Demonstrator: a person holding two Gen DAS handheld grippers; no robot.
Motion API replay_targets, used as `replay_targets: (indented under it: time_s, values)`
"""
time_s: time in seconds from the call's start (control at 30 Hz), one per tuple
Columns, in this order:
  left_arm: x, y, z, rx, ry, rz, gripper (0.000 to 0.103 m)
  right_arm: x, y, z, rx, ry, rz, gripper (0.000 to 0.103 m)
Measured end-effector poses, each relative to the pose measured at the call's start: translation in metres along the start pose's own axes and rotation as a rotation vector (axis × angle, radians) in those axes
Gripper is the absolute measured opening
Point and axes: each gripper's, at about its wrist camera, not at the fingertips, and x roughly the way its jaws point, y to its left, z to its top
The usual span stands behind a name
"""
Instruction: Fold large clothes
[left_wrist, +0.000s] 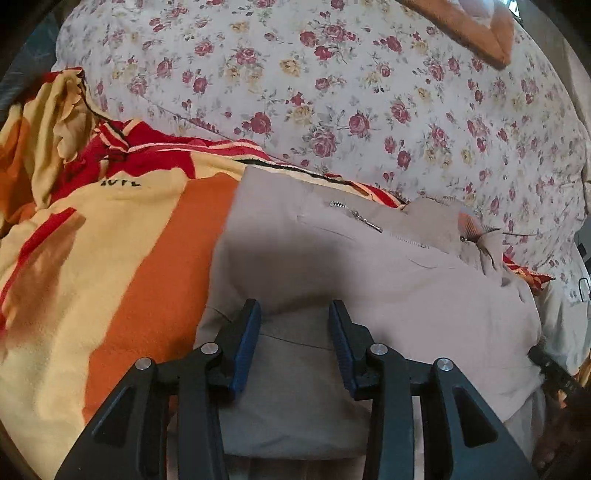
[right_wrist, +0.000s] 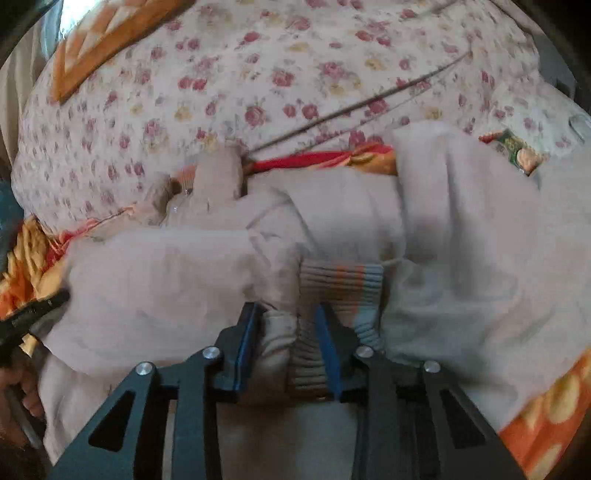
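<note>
Bed w/ rose-print sheet (left_wrist: 332, 92); striped orange-yellow-red blanket (left_wrist: 110, 258) on top; daylight from far side.

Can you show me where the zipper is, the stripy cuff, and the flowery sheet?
zipper (left_wrist: 356, 215): left wrist view, on the metal pull.
stripy cuff (right_wrist: 341, 282): right wrist view, on the ribbed band.
flowery sheet (left_wrist: 332, 96): left wrist view, on a bare, flat part.

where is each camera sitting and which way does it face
Left wrist: sits on the left gripper, looking down along its blue fingers at the beige jacket on a striped blanket.
Right wrist: sits on the right gripper, fingers pinching the jacket's ribbed cuff; a hand shows at left.
Shared: jacket, floral sheet.
</note>
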Motion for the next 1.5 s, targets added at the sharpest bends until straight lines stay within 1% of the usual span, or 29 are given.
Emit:
replay_targets:
  time_s: [0.07, 0.13, 0.2, 0.23, 0.27, 0.3, 0.33, 0.37, 0.4, 0.47, 0.5, 0.53, 0.57, 0.6, 0.63, 0.67, 0.73, 0.8, 0.83, 0.9, 1.0, 1.2, 1.23, 1.3, 1.33, 1.37, 1.4, 1.43, 1.5]
  values:
    - [0.000, -0.001, -0.002, 0.009, -0.005, 0.006, 0.029, -0.004, 0.005, 0.002, -0.039, -0.003, -0.027, 0.033]
    - [-0.001, -0.002, -0.002, 0.018, -0.005, 0.015, 0.029, -0.019, 0.016, 0.001, -0.075, -0.070, -0.043, 0.033]
    - [-0.002, -0.003, -0.003, 0.023, -0.008, 0.023, 0.029, -0.036, 0.032, 0.001, -0.146, -0.155, -0.003, 0.034]
    - [-0.001, -0.004, -0.004, 0.030, -0.009, 0.029, 0.030, -0.038, 0.038, 0.000, -0.175, -0.170, 0.013, 0.038]
    - [0.000, -0.006, -0.003, 0.036, -0.010, 0.030, 0.031, -0.034, 0.043, -0.002, -0.200, -0.153, 0.016, 0.047]
    - [0.001, -0.007, -0.003, 0.046, -0.011, 0.031, 0.035, -0.024, 0.044, -0.003, -0.211, -0.112, -0.003, 0.050]
    - [0.001, -0.009, -0.004, 0.059, -0.012, 0.030, 0.039, -0.008, 0.043, -0.006, -0.216, -0.042, -0.046, 0.052]
    - [0.001, -0.011, -0.004, 0.071, -0.012, 0.031, 0.040, 0.003, 0.040, -0.008, -0.214, 0.012, -0.079, 0.052]
    - [0.002, -0.012, -0.004, 0.079, -0.012, 0.036, 0.041, 0.002, 0.038, -0.007, -0.203, -0.005, -0.070, 0.052]
    - [0.002, -0.013, -0.004, 0.086, -0.013, 0.045, 0.041, -0.019, 0.031, 0.002, -0.168, -0.071, -0.040, 0.051]
    - [0.002, -0.013, -0.004, 0.086, -0.013, 0.045, 0.041, -0.039, 0.022, 0.008, -0.148, -0.147, -0.059, 0.052]
    - [0.002, -0.013, -0.004, 0.085, -0.012, 0.046, 0.041, -0.055, 0.011, 0.012, -0.124, -0.200, -0.094, 0.056]
    - [0.001, -0.013, -0.005, 0.084, -0.013, 0.045, 0.041, -0.071, -0.003, 0.016, -0.097, -0.241, -0.138, 0.063]
    - [0.001, -0.012, -0.005, 0.082, -0.013, 0.044, 0.041, -0.086, -0.021, 0.021, -0.068, -0.275, -0.198, 0.066]
    - [0.001, -0.012, -0.005, 0.080, -0.012, 0.044, 0.041, -0.097, -0.041, 0.026, -0.050, -0.302, -0.289, 0.068]
    - [0.001, -0.012, -0.005, 0.079, -0.012, 0.046, 0.041, -0.105, -0.061, 0.031, -0.050, -0.319, -0.415, 0.068]
    - [0.001, -0.012, -0.005, 0.080, -0.010, 0.047, 0.042, -0.110, -0.098, 0.041, -0.047, -0.321, -0.602, 0.068]
    - [0.001, -0.012, -0.005, 0.080, -0.011, 0.046, 0.042, -0.107, -0.143, 0.048, -0.007, -0.286, -0.735, 0.068]
    - [0.001, -0.012, -0.005, 0.079, -0.011, 0.045, 0.042, -0.103, -0.160, 0.050, 0.012, -0.258, -0.772, 0.068]
    - [0.001, -0.012, -0.005, 0.081, -0.011, 0.046, 0.042, -0.092, -0.189, 0.053, 0.030, -0.198, -0.809, 0.068]
    - [0.001, -0.013, -0.005, 0.091, -0.012, 0.053, 0.044, -0.071, -0.215, 0.055, 0.043, -0.133, -0.788, 0.068]
    - [0.002, -0.017, -0.006, 0.112, -0.014, 0.068, 0.046, -0.063, -0.225, 0.070, 0.034, -0.188, -0.782, 0.069]
    - [0.002, -0.017, -0.006, 0.113, -0.014, 0.069, 0.046, -0.062, -0.223, 0.072, 0.027, -0.190, -0.796, 0.067]
    - [0.002, -0.017, -0.006, 0.116, -0.014, 0.071, 0.046, -0.062, -0.218, 0.075, 0.005, -0.204, -0.853, 0.052]
    - [0.003, -0.017, -0.006, 0.117, -0.013, 0.072, 0.047, -0.063, -0.215, 0.075, 0.001, -0.210, -0.877, 0.040]
    - [0.003, -0.018, -0.006, 0.118, -0.013, 0.073, 0.047, -0.065, -0.213, 0.075, -0.001, -0.215, -0.886, 0.023]
    - [0.003, -0.018, -0.006, 0.119, -0.013, 0.074, 0.047, -0.069, -0.211, 0.074, 0.000, -0.229, -0.891, 0.016]
    - [0.003, -0.018, -0.006, 0.118, -0.013, 0.073, 0.047, -0.075, -0.208, 0.073, 0.007, -0.249, -0.890, 0.013]
    - [0.002, -0.017, -0.006, 0.114, -0.013, 0.069, 0.047, -0.096, -0.200, 0.071, 0.036, -0.320, -0.868, 0.011]
